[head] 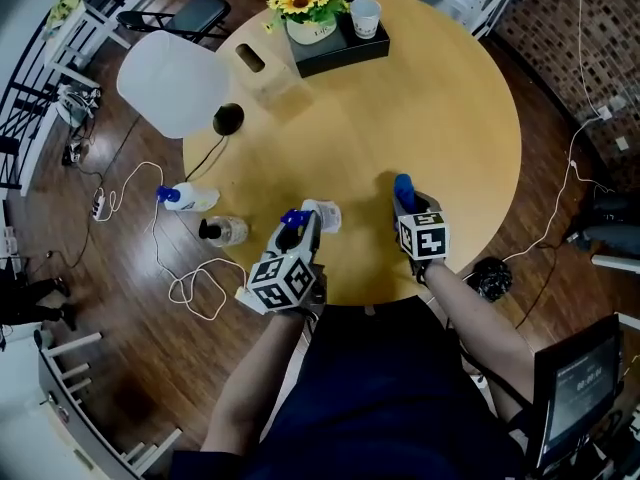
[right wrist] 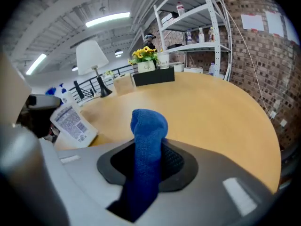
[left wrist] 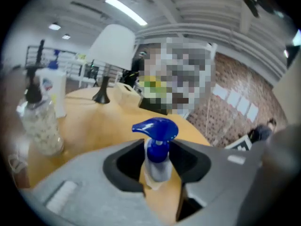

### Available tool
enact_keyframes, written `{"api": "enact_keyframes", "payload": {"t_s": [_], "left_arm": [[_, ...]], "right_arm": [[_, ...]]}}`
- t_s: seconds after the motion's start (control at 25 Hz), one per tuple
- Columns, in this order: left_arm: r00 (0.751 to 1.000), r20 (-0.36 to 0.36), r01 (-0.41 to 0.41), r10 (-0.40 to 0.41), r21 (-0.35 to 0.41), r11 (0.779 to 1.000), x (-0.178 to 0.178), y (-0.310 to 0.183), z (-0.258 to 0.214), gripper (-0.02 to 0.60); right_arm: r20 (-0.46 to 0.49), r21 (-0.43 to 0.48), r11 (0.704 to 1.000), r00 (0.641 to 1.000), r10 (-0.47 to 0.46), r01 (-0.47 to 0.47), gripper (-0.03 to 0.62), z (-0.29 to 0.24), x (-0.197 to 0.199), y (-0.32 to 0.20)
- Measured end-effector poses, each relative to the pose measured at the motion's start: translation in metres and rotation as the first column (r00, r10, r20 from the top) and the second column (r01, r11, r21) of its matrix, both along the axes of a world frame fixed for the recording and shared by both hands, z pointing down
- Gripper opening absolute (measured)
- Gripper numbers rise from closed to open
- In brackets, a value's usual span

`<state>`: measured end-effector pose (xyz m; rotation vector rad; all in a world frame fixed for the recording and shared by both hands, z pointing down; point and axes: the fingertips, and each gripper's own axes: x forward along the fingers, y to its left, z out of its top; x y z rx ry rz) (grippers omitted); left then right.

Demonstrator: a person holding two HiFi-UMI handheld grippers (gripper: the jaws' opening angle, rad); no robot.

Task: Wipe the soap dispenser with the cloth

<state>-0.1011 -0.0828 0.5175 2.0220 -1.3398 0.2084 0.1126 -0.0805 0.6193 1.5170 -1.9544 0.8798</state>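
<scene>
Round, pale wooden counter (head: pixel 440 108) over a dark plank floor, brick wall off to the right, and both hands are down at the near edge. The left tongs (head: pixel 305 224) are clamped on the neck of the clear soap dispenser with the blue pump head (head: pixel 318 216). The left gripper view has that pump (left wrist: pixel 155 130) sitting squarely between the jaws of the left tongs (left wrist: pixel 157 169), both sides pressed against the neck. From the right gripper view the dispenser's white printed label (right wrist: pixel 71 121) shows off to the left, and the bottle is tilted.

Over to the right tongs (head: pixel 408 208), and they're closed on the blue woven cloth (head: pixel 403 190). The cloth (right wrist: pixel 148 125) stands up in a rounded fold out of the right tongs (right wrist: pixel 148 160), with its tail hanging down through the gap. Cloth and dispenser are near each other but apart, with bare counter between them.

At the far side, a black tray (head: pixel 335 50) carries a white pot of yellow sunflowers (head: pixel 308 0) and a white paper cup (head: pixel 366 17). A pale wooden tissue box (head: pixel 262 68) sits just beside the tray. A white-shaded lamp (head: pixel 172 81) with a black base (head: pixel 228 119) leans in at the left. A white bottle with a blue cap (head: pixel 190 198) and a clear bottle with a black pump (head: pixel 225 231) sit at the counter's left rim. White cable (head: pixel 200 288) loops across the floor.
</scene>
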Motion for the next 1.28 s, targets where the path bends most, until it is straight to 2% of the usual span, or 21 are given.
{"api": "enact_keyframes", "payload": {"t_s": [0.04,0.08,0.16,0.24,0.28,0.36,0.48,0.6,0.68,0.76,0.8,0.84,0.88,0.96,1.08,1.16,1.2,1.24,1.28], "left_arm": [[0.993,-0.098,0.064,-0.067,-0.035,0.997,-0.012,0.000,0.006,0.158],[0.972,-0.196,0.118,-0.131,-0.077,0.990,-0.023,0.002,0.013,0.141],[0.904,-0.360,0.184,-0.228,-0.153,0.971,-0.039,0.009,0.027,0.141],[0.849,-0.453,0.207,-0.273,-0.190,0.960,-0.049,0.016,0.036,0.140],[0.833,-0.479,0.207,-0.278,-0.197,0.958,-0.051,0.020,0.038,0.140],[0.822,-0.505,0.189,-0.264,-0.196,0.962,-0.049,0.027,0.040,0.140],[0.844,-0.497,0.132,-0.203,-0.173,0.976,-0.038,0.036,0.037,0.140],[0.892,-0.430,0.084,-0.137,-0.140,0.987,-0.031,0.046,0.034,0.140],[0.938,-0.342,0.020,-0.051,-0.093,0.995,-0.022,0.052,0.024,0.140],[0.977,-0.196,-0.094,0.086,-0.029,0.995,-0.005,0.058,0.009,0.140],[0.980,-0.113,-0.164,0.163,-0.001,0.986,0.006,0.060,0.003,0.138],[0.971,-0.033,-0.236,0.237,0.021,0.971,0.017,0.062,-0.002,0.138],[0.951,0.043,-0.307,0.306,0.036,0.951,0.028,0.063,-0.005,0.138],[0.887,0.184,-0.439,0.423,0.052,0.897,0.046,0.065,-0.005,0.138],[0.743,0.364,-0.616,0.562,0.044,0.787,0.069,0.075,0.001,0.140],[0.655,0.436,-0.698,0.617,0.036,0.716,0.082,0.084,0.001,0.141],[0.627,0.460,-0.721,0.629,0.037,0.692,0.086,0.088,0.001,0.141],[0.612,0.476,-0.733,0.632,0.041,0.679,0.088,0.090,0.002,0.143],[0.605,0.489,-0.737,0.628,0.046,0.675,0.088,0.090,0.001,0.143]], "right_arm": [[0.039,0.013,1.000,0.999,0.001,-0.002,0.107,-0.009,-0.002,0.002],[0.074,0.027,1.000,0.997,-0.002,0.000,0.107,-0.019,-0.006,0.003],[0.140,0.060,0.998,0.990,-0.023,0.015,0.107,-0.041,-0.019,0.007],[0.202,0.095,0.994,0.977,-0.068,0.049,0.107,-0.061,-0.043,0.012],[0.231,0.108,0.991,0.968,-0.096,0.073,0.107,-0.070,-0.057,0.014],[0.282,0.130,0.983,0.946,-0.161,0.129,0.107,-0.085,-0.088,0.019],[0.333,0.156,0.964,0.907,-0.259,0.217,0.107,-0.100,-0.134,0.024],[0.346,0.166,0.944,0.880,-0.326,0.284,0.108,-0.105,-0.167,0.027],[0.342,0.173,0.935,0.871,-0.351,0.309,0.109,-0.109,-0.178,0.028],[0.325,0.188,0.929,0.873,-0.364,0.318,0.109,-0.115,-0.178,0.027],[0.316,0.195,0.929,0.877,-0.362,0.314,0.109,-0.118,-0.174,0.025],[0.306,0.200,0.930,0.882,-0.357,0.307,0.109,-0.120,-0.168,0.023],[0.296,0.204,0.932,0.888,-0.351,0.301,0.109,-0.122,-0.161,0.021],[0.269,0.212,0.933,0.900,-0.343,0.292,0.109,-0.124,-0.145,0.018],[0.238,0.233,0.926,0.906,-0.350,0.297,0.107,-0.128,-0.120,0.016],[0.256,0.250,0.913,0.887,-0.384,0.324,0.107,-0.128,-0.112,0.019],[0.278,0.260,0.904,0.870,-0.407,0.340,0.107,-0.127,-0.111,0.021],[0.302,0.270,0.895,0.852,-0.428,0.354,0.107,-0.126,-0.112,0.023],[0.321,0.279,0.888,0.836,-0.445,0.365,0.107,-0.124,-0.114,0.025]]}}
